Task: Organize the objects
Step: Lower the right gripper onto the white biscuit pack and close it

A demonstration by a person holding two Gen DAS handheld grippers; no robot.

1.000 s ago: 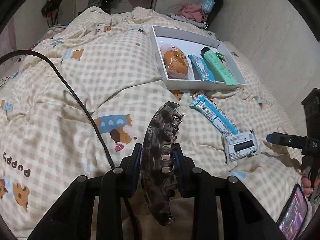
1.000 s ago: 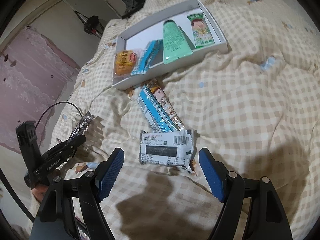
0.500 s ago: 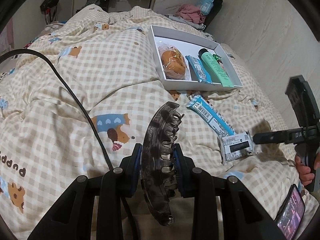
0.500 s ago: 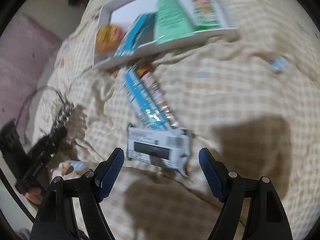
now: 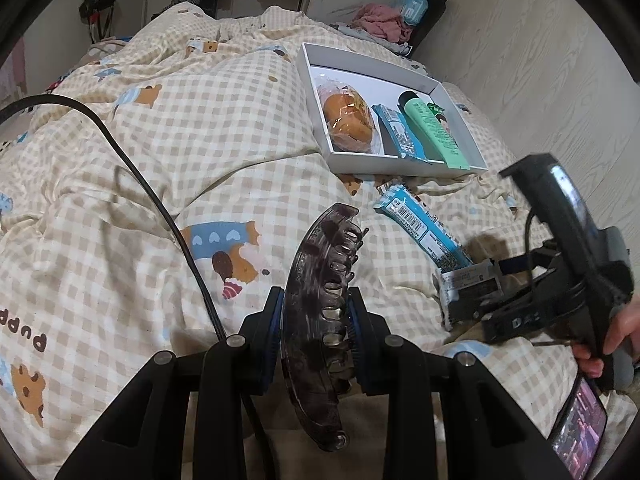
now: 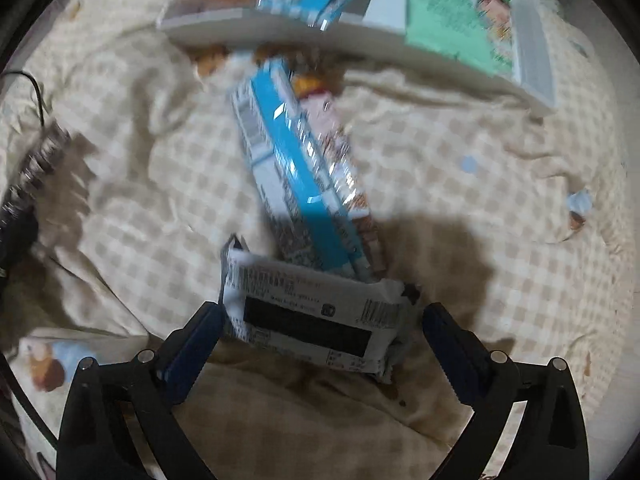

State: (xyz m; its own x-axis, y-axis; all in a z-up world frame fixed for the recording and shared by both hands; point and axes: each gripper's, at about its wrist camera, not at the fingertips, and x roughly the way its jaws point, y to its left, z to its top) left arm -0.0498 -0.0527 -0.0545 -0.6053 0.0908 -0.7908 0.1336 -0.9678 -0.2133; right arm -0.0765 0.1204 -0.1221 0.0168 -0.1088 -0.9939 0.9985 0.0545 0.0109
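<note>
Bedspread (image 5: 120, 208): left claw (image 5: 316, 320) pinches hair clip (image 5: 320, 288).

A bed fills most of the view, covered by a cream checked quilt (image 5: 208, 128) with cartoon bear and cookie prints. On the right stands a pale wall (image 5: 552, 52) with wood grain. At the far end lies a pink cloth (image 5: 382, 26) beside a light blue bag (image 5: 414, 2). A black cable (image 5: 152, 200) crosses the quilt.
</note>
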